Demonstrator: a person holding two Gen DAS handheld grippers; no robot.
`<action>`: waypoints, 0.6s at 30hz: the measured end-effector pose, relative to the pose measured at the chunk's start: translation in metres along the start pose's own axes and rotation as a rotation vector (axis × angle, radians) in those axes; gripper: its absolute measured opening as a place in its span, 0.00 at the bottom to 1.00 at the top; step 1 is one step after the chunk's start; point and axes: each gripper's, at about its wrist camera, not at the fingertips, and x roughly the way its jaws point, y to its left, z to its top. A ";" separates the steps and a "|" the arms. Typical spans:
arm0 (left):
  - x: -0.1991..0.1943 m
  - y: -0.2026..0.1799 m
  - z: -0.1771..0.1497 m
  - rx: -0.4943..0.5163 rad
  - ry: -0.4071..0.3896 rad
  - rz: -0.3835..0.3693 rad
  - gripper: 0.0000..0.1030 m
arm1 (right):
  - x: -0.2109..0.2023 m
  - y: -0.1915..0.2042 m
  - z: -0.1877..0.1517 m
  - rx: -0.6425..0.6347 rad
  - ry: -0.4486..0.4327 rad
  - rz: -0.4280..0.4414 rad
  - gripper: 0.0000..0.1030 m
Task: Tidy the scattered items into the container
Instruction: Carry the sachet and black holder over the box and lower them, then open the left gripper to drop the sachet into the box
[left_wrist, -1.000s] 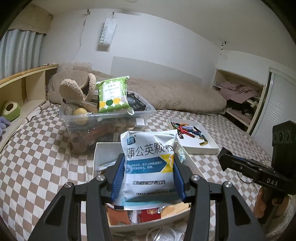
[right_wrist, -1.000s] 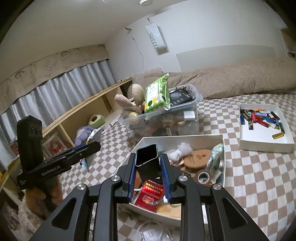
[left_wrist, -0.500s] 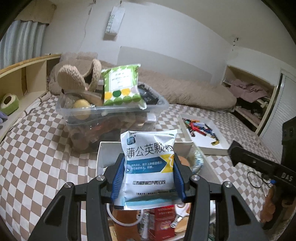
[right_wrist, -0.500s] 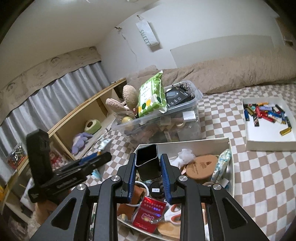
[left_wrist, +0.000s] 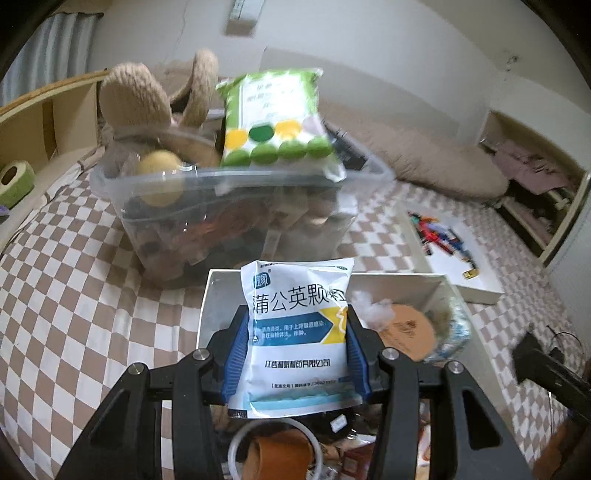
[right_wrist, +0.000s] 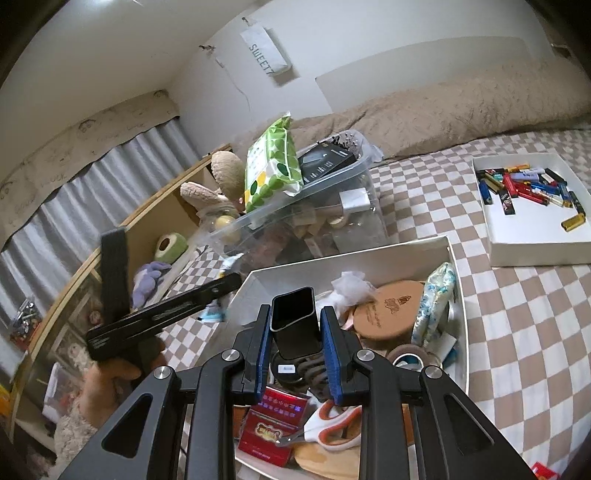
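Left gripper (left_wrist: 297, 354) clamps medicine sachet (left_wrist: 297, 332); right gripper (right_wrist: 295, 347) clamps black square cup (right_wrist: 294, 323). Both over white tray (right_wrist: 460, 295); lower inside walls before releasing.

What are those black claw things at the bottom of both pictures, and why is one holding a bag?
Those claws are grippers: a person holds one in each hand, like big tongs. Each has a little camera looking along its fingers, so one picture is from the left hand and the other from the right.

The left gripper is squeezing a white medicine packet with blue writing. The right gripper is squeezing a small black open-topped cup.

Everything sits on a bed with a checkered sheet. Below both grippers is a white box of mixed things, like scissors and a red box. Behind it stands a clear plastic bin, very full, with a green packet on top. To the side, a white tray holds colorful lighters.

The person is tidying up.
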 end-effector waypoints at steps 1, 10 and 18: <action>0.005 0.000 0.001 0.002 0.013 0.005 0.46 | -0.001 0.000 0.000 0.003 -0.001 0.003 0.25; 0.039 0.005 0.005 -0.058 0.121 0.056 0.46 | -0.006 -0.006 -0.001 0.013 -0.007 0.019 0.25; 0.046 0.016 -0.002 -0.088 0.160 0.155 0.69 | -0.007 -0.010 0.000 0.022 -0.006 0.035 0.25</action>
